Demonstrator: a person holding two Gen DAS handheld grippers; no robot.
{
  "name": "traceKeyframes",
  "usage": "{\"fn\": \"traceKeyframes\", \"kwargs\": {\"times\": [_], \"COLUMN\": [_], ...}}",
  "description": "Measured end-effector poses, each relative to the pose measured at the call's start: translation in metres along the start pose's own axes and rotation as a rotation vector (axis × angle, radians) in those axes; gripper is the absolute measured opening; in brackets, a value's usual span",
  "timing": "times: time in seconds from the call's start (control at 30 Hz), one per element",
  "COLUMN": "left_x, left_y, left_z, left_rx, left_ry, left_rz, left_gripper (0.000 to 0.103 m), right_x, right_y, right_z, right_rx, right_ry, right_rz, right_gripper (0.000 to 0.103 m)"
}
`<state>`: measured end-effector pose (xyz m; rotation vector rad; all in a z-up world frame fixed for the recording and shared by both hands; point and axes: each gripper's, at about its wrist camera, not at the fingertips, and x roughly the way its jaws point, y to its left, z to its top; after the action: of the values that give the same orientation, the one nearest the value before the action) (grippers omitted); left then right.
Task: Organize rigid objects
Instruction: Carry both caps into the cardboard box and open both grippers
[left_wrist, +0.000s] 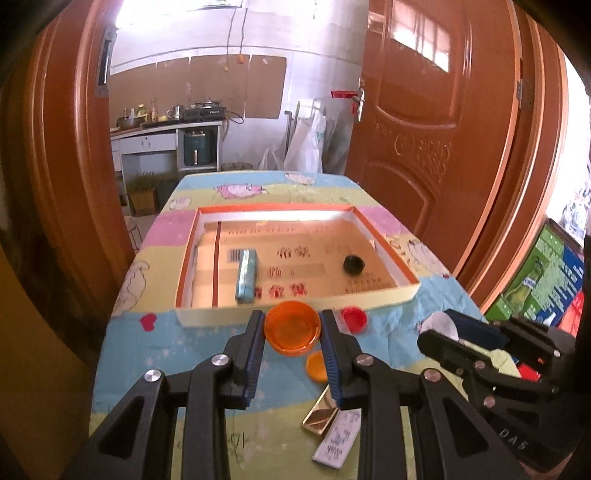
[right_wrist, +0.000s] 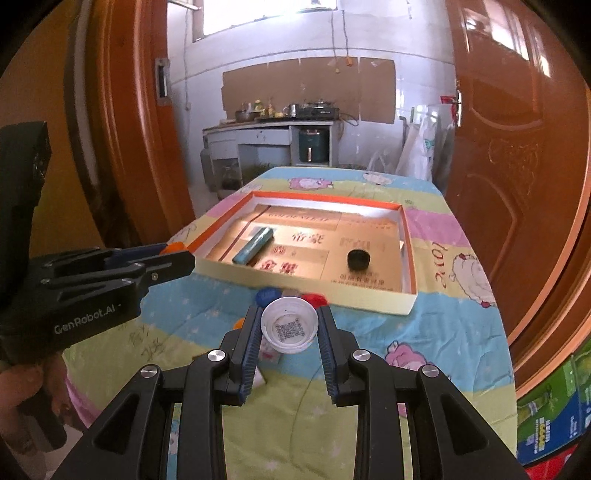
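Observation:
My left gripper (left_wrist: 292, 320) is shut on a large orange lid (left_wrist: 291, 332) and holds it above the table, just short of the shallow cardboard tray (left_wrist: 295, 311). My right gripper (right_wrist: 289, 316) is shut on a white cap (right_wrist: 289, 328) with a QR code inside, also in front of the tray (right_wrist: 306, 297). In the tray lie a teal box (left_wrist: 246, 276) and a black cap (left_wrist: 353, 264). The right gripper (left_wrist: 476, 338) also shows at the right of the left wrist view, and the left gripper (right_wrist: 177, 254) at the left of the right wrist view.
On the cartoon tablecloth (left_wrist: 177, 339) lie a red cap (left_wrist: 354, 318), a small orange cap (left_wrist: 316, 365), a gold box (left_wrist: 320, 410) and a white card (left_wrist: 338, 437). A blue cap (right_wrist: 267, 295) and a red cap (right_wrist: 314, 298) sit by the tray. Wooden doors flank the table.

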<state>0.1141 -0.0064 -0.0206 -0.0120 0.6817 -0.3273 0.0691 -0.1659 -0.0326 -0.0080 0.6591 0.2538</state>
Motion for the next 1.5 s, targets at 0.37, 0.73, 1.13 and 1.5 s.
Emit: {"fn": "traceKeyframes", "kwargs": {"times": [0.37,0.73,1.13,1.5], "left_x": [0.014,0.028,0.044,0.066], "left_y": [-0.002,0.002,0.005,0.007], "left_z": [0.018,0.026,0.037,0.051], "left_rx": [-0.029,-0.056,-0.068,-0.051], "left_ry": [-0.017,-0.012,-0.008,0.006], "left_rz": [0.01,0.017,0.038,0.079], "left_gripper": [0.03,0.03,0.03,0.03], "right_x": [0.014,0.029,0.046,0.066], "right_y": [-0.014,-0.021,-0.024,-0.033], "right_z": [0.021,0.034,0.046,0.063], "right_rx": [0.033,0.044,0.035,0.024], "right_ry": [-0.015,-0.013,-0.003,0.001], "right_rz": [-0.009,-0.014,-0.027,-0.054], "right_gripper": [0.031,0.03,0.03,0.031]}}
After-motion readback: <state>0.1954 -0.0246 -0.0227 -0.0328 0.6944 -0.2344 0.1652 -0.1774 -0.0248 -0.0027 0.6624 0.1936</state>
